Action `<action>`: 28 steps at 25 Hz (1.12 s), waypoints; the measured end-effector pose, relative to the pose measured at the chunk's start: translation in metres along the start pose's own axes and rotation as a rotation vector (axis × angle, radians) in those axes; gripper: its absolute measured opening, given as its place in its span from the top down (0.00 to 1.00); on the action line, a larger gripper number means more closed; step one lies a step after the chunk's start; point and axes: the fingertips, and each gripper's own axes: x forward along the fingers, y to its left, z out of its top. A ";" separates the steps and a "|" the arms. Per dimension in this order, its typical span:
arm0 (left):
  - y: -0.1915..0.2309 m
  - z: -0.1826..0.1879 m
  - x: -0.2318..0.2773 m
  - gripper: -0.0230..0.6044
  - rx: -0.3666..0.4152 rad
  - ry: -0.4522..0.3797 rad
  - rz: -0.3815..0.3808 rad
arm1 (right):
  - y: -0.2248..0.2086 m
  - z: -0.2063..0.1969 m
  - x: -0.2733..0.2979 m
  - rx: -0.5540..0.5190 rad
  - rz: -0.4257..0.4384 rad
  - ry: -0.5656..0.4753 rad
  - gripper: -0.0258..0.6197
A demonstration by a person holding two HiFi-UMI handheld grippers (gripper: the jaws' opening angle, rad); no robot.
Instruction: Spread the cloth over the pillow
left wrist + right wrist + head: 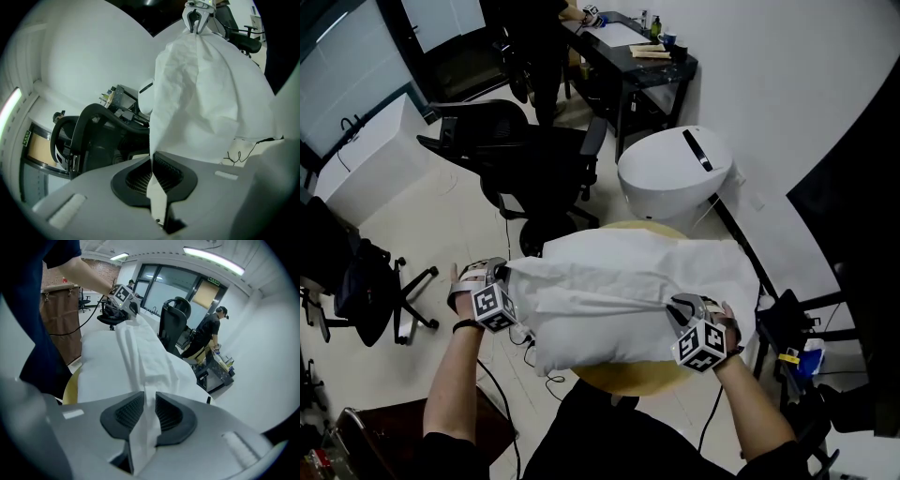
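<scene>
1. Left gripper [157, 190]: jaws closed on one near corner of the cloth [619, 281]. The fabric leaves the ribbed black jaw faces as a thin, pinched fold.
2. Right gripper [147, 416]: jaws narrowly apart. A loose bunch of the cloth hangs in the gap and does not look pinched.
3. Key relation: the near edge of the cloth runs from one gripper straight to the other as a gathered ridge. This is its long axis, lying crosswise. The rest of the cloth lies ahead of both grippers, draped on top of the pillow [591, 342].
4. The pillow lies between the grippers and just beyond them. Its near side, below the ridge, appears uncovered, but white on white blurs the boundary. Both grippers are about equally near it, and only the left has a grip. The coming move probably requires bringing the ridge down over that near side.
5. Materials:
   - Cloth: thin, white, matte, creased and limp.
   - Pillow: plump, soft and smooth, with rounded corners.
   - Tabletop [628, 382]: rigid, round and yellowish, showing past the pillow's edge.
6. Beyond the tabletop stands a black mesh-backed chair [511, 155].
</scene>
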 end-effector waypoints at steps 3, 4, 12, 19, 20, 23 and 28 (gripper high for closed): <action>0.001 0.002 -0.003 0.96 -0.005 -0.002 0.006 | -0.001 -0.002 0.004 -0.011 -0.006 0.020 0.83; 0.001 0.001 -0.004 0.96 -0.003 -0.002 0.010 | -0.001 -0.001 0.003 -0.014 -0.009 0.020 0.85; 0.006 0.003 -0.020 0.96 -0.004 -0.012 0.046 | -0.013 0.007 -0.024 0.020 -0.066 -0.033 0.94; -0.017 0.002 -0.077 0.96 0.005 -0.023 0.080 | 0.001 0.014 -0.061 0.032 -0.057 -0.115 0.94; -0.023 0.001 -0.088 0.96 0.004 -0.020 0.083 | 0.005 0.014 -0.066 0.042 -0.052 -0.129 0.94; -0.045 -0.003 -0.117 0.96 -0.003 -0.012 0.099 | 0.018 0.010 -0.082 0.070 -0.029 -0.164 0.94; -0.107 -0.015 -0.154 0.96 -0.054 0.004 0.071 | 0.049 -0.004 -0.103 0.059 0.009 -0.186 0.94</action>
